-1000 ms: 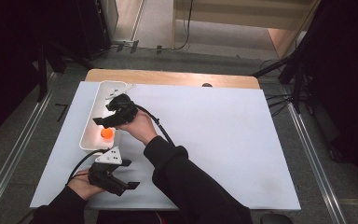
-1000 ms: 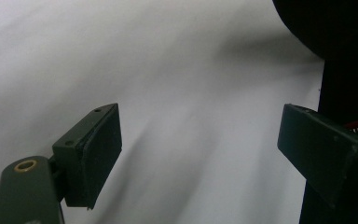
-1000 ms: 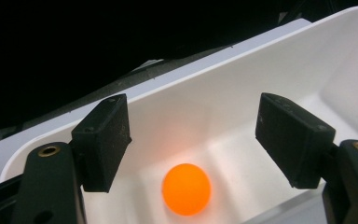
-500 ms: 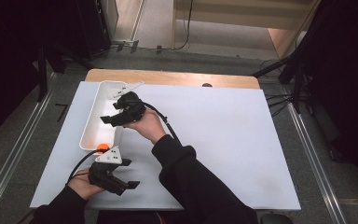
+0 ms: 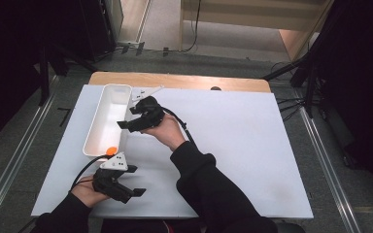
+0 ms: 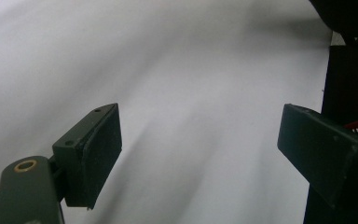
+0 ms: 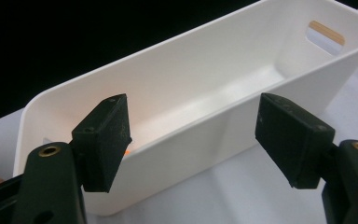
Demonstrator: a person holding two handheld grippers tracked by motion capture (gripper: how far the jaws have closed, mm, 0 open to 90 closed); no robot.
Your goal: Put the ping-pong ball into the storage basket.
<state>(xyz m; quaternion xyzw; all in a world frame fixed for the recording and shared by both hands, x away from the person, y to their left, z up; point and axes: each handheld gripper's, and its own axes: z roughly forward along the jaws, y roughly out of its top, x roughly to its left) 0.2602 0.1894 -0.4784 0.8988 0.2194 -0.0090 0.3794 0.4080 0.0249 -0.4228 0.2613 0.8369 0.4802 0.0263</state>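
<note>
Right gripper [image 5: 126, 124] wide, empty, beside white bin [image 5: 103, 127] | orange ball [image 5: 110, 150] inside near end | left gripper [image 5: 135, 180] wide | judgement: withdraw clear of rim

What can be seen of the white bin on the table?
The white bin is a long, narrow, open-topped tub, smooth like plastic, with rounded corners and a slot handle in its far end. It stands upright at the table's left, lengthwise away from the person. A small orange object lies at its near end.

A white-topped table [image 5: 252, 145] fills the centre, its wooden edge [image 5: 175, 80] at twelve o'clock; grey floor [image 5: 24, 145] (with metal rails [image 5: 5, 179]) surrounds it, darkness at ten o'clock.
</note>
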